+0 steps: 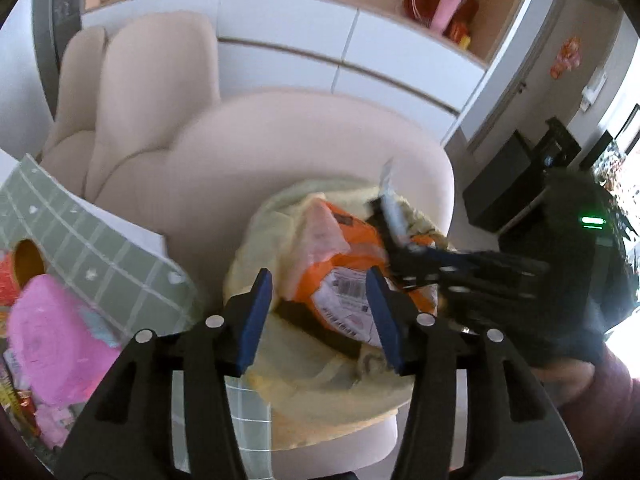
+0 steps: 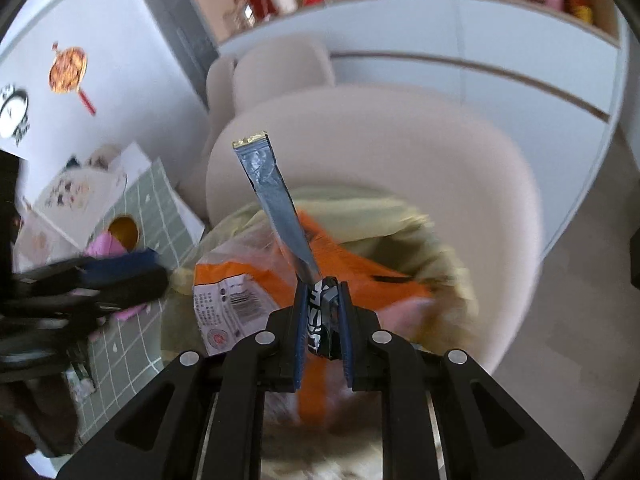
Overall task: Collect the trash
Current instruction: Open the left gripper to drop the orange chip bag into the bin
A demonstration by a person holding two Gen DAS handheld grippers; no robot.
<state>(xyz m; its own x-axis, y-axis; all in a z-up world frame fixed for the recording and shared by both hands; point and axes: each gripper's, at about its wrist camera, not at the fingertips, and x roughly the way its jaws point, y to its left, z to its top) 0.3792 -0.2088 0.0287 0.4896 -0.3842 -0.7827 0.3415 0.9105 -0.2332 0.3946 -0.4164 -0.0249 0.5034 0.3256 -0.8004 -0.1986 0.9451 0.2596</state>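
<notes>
A bin lined with a pale yellow bag (image 1: pixel 304 364) stands in front of a cream armchair. An orange and pink plastic package (image 1: pixel 344 264) with a barcode label lies in it; it also shows in the right wrist view (image 2: pixel 240 288). My right gripper (image 2: pixel 323 304) is shut on a silver foil wrapper (image 2: pixel 272 196) that sticks up above the bin. In the left wrist view this gripper (image 1: pixel 404 248) comes in from the right with the wrapper (image 1: pixel 390 200). My left gripper (image 1: pixel 320 312) is open and empty just above the orange package.
A table with a green checked cloth (image 1: pixel 100 248) lies to the left, with a pink roll (image 1: pixel 56 344) and other clutter. The cream armchair (image 1: pixel 280 140) and white cabinets (image 1: pixel 320 52) stand behind the bin. Black equipment (image 1: pixel 520 176) sits at the right.
</notes>
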